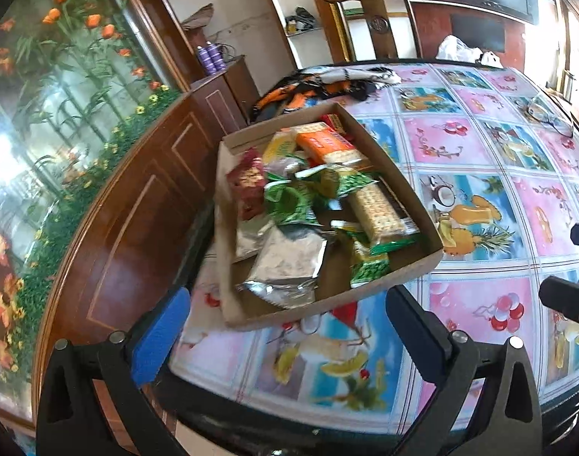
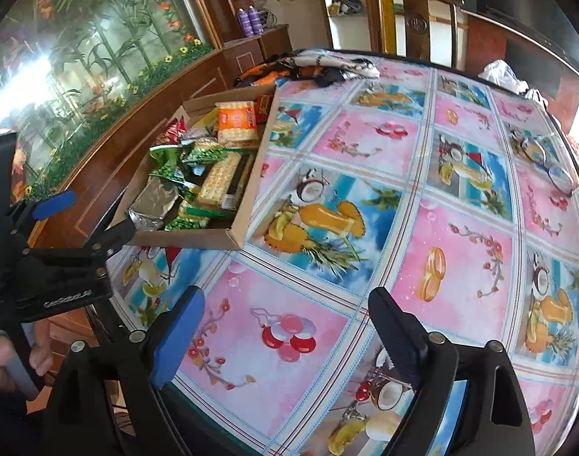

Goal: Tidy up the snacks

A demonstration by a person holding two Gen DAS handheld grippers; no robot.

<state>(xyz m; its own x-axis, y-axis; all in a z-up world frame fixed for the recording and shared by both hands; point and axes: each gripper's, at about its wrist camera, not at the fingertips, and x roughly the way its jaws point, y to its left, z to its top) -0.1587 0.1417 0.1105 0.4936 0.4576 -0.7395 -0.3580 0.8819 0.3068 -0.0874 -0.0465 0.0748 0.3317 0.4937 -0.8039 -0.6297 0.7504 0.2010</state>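
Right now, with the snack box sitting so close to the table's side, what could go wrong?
The cardboard box sits near the table edge, so a nudge from the open left gripper might push it off. The snacks are heaped loosely; pulling the silver packet could drag the green wrappers out too. The eyeglasses lie in the open on the tablecloth, where the right gripper could knock them while sorting.

Matt cardboard box (image 1: pixel 399 277) holds glossy foil snack packets (image 1: pixel 285 262) on a shiny plastic tablecloth (image 2: pixel 460 266).

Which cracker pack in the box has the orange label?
The cracker pack toward the box's far end; the other cracker pack has green ends.
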